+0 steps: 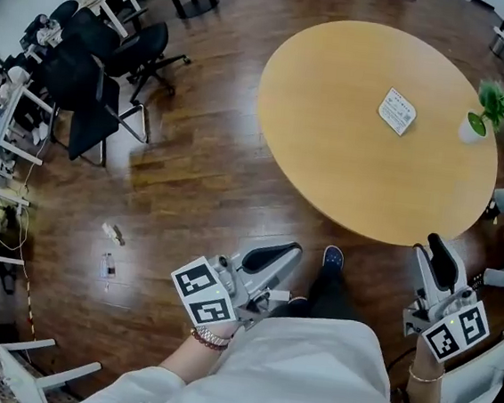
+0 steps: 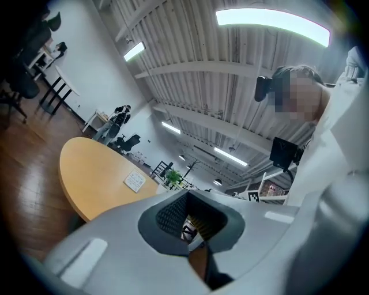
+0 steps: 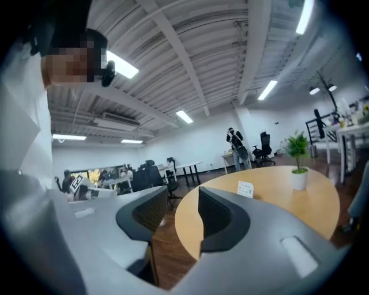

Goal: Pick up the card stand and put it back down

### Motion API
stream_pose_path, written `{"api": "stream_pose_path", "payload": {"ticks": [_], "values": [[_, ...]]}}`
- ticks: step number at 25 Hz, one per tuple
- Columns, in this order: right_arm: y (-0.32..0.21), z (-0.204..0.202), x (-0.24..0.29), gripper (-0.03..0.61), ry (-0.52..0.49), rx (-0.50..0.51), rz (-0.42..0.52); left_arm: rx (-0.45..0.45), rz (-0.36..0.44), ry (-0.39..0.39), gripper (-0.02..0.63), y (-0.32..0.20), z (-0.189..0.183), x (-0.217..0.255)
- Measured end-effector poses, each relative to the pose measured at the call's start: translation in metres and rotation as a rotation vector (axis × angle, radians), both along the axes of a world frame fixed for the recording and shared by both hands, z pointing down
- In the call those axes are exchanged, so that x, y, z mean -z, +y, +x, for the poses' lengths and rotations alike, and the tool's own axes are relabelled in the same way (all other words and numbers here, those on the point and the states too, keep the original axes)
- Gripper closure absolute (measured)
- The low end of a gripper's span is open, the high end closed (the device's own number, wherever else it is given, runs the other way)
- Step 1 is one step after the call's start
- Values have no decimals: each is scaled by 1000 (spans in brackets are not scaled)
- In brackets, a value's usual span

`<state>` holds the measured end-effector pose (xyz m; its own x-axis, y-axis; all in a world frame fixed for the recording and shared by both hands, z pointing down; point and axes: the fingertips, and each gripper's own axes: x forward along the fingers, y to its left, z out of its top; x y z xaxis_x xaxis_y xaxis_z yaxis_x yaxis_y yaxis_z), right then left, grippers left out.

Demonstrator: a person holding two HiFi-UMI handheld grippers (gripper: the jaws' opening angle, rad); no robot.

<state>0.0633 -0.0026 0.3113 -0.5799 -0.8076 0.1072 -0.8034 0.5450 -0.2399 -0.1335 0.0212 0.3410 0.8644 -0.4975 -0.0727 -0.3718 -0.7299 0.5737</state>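
Observation:
The card stand point(image 1: 397, 110) is a small white sign standing on the round wooden table point(image 1: 330, 142), toward its far right side. It also shows small and distant in the left gripper view point(image 2: 135, 181) and the right gripper view point(image 3: 245, 188). My left gripper point(image 1: 284, 251) is held low near my body, over the floor and short of the table, its jaws together with nothing in them point(image 2: 187, 216). My right gripper point(image 1: 435, 247) hovers at the table's near right edge, far from the card stand. Its jaws stand open and empty point(image 3: 176, 210).
A small potted plant point(image 1: 483, 111) stands on the table right of the card stand. Black office chairs point(image 1: 104, 73) and desks fill the far left. Bits of litter point(image 1: 112, 233) lie on the wooden floor. A white frame point(image 1: 482, 399) stands at my lower right.

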Motion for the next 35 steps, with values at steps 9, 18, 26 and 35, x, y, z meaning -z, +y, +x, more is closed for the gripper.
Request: {"api": "stream_pose_path", "payload": {"ticks": [9, 18, 26, 35], "values": [[90, -39, 30, 423, 203, 115, 172, -164, 134, -124, 618, 52, 27, 11], [149, 28, 45, 458, 127, 68, 157, -302, 167, -69, 617, 92, 137, 53], [177, 21, 31, 419, 67, 141, 148, -278, 217, -52, 618, 127, 145, 79], [177, 19, 48, 419, 64, 173, 183, -252, 251, -52, 618, 133, 149, 91]]}}
